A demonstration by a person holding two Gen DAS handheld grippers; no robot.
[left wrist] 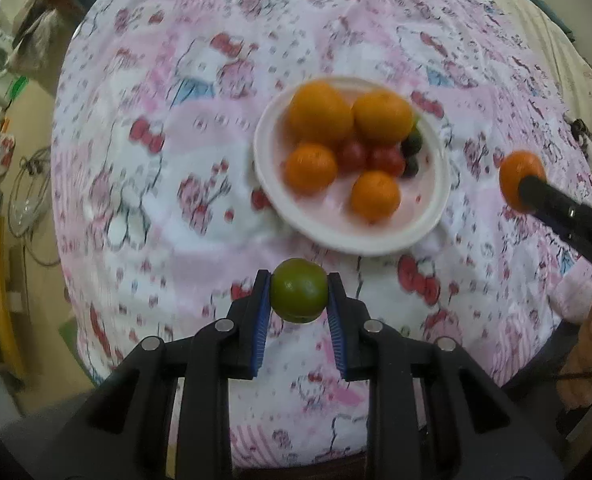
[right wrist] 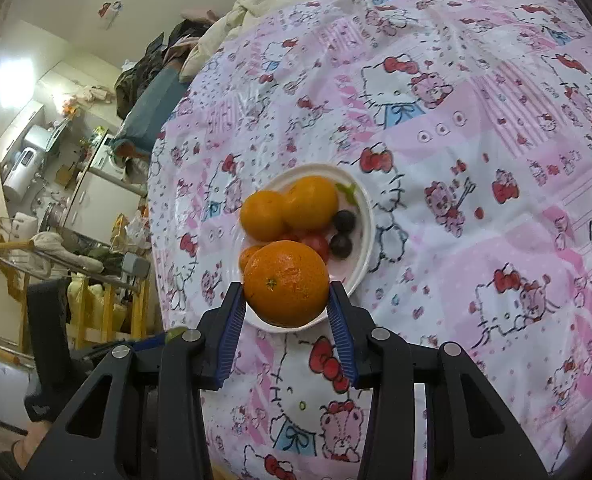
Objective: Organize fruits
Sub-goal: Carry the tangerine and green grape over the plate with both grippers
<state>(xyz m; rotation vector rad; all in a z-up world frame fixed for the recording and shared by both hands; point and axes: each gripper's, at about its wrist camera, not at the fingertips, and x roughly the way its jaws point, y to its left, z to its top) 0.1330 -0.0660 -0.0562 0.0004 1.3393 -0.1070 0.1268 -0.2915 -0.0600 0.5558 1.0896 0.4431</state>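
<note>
A white plate on the pink patterned cloth holds several oranges, two red tomatoes and dark round fruits. My left gripper is shut on a green lime, held above the cloth just in front of the plate. My right gripper is shut on an orange, held over the plate's near rim. That held orange also shows in the left wrist view to the right of the plate.
The pink cartoon-print cloth covers a round table. Beyond its left edge is a cluttered room with appliances and furniture. A bundle of clothes lies at the table's far edge.
</note>
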